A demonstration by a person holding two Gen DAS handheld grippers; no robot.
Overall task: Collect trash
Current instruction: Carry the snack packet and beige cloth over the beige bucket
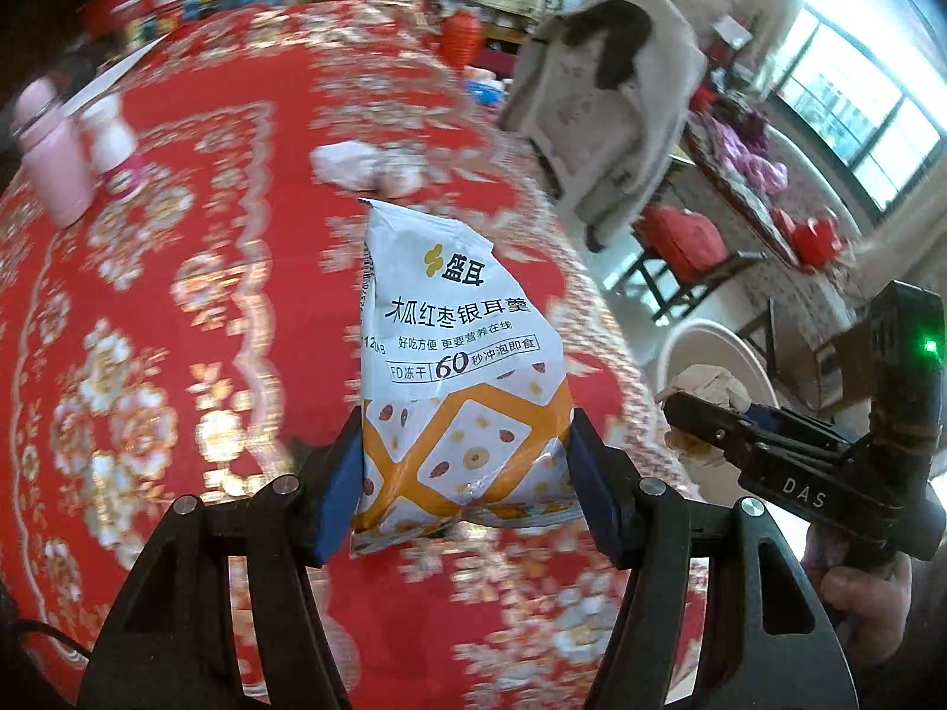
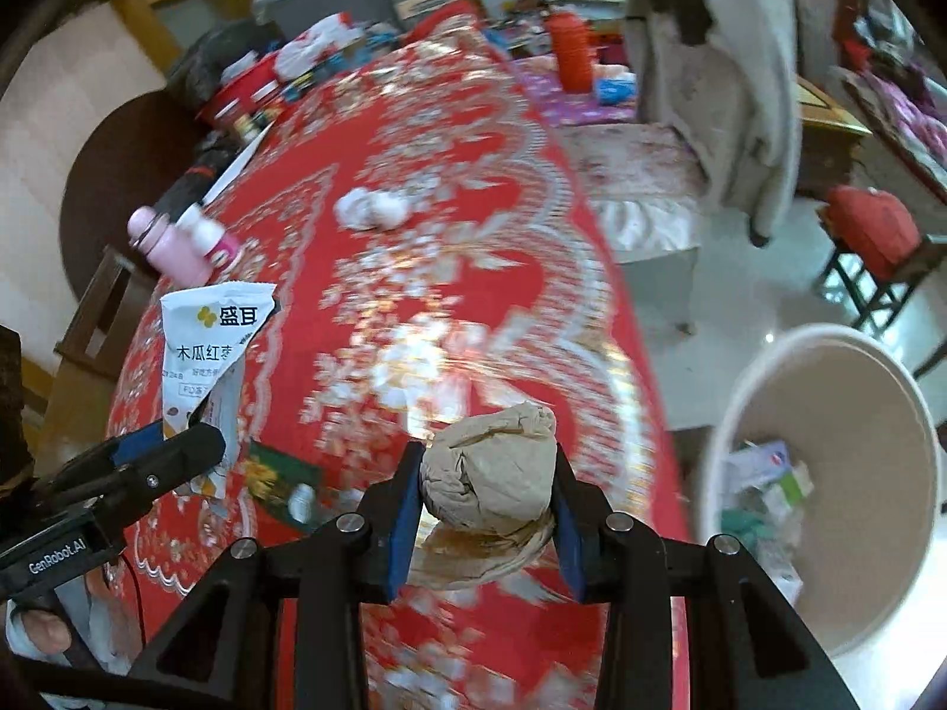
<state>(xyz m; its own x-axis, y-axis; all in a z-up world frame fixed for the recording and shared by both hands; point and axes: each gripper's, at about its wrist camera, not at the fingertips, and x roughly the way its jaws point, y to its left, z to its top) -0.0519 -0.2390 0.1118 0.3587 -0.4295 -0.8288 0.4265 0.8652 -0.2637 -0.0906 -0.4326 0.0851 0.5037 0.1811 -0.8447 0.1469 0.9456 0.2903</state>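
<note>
Trash in both hands — left tongs (image 1: pixel 464 473) clamp torn snack bag (image 1: pixel 456 367), right tongs (image 2: pixel 482 515) squeeze crumpled paper wad (image 2: pixel 491 473). Bin (image 2: pixel 828 639) nearby, part-filled; white tissue clump (image 2: pixel 373 210) remains on desk (image 2: pixel 450 307).

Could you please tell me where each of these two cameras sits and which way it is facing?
Left wrist view: on the left gripper, looking down along its fingers at the snack packet it holds over the red tablecloth; the right gripper and a hand show.
Right wrist view: on the right gripper, facing the crumpled brown paper it holds, with the white bin at right; the left gripper shows.
Shared: tablecloth, packet, brown paper, bin, pink bottle, white tissue wad.
</note>
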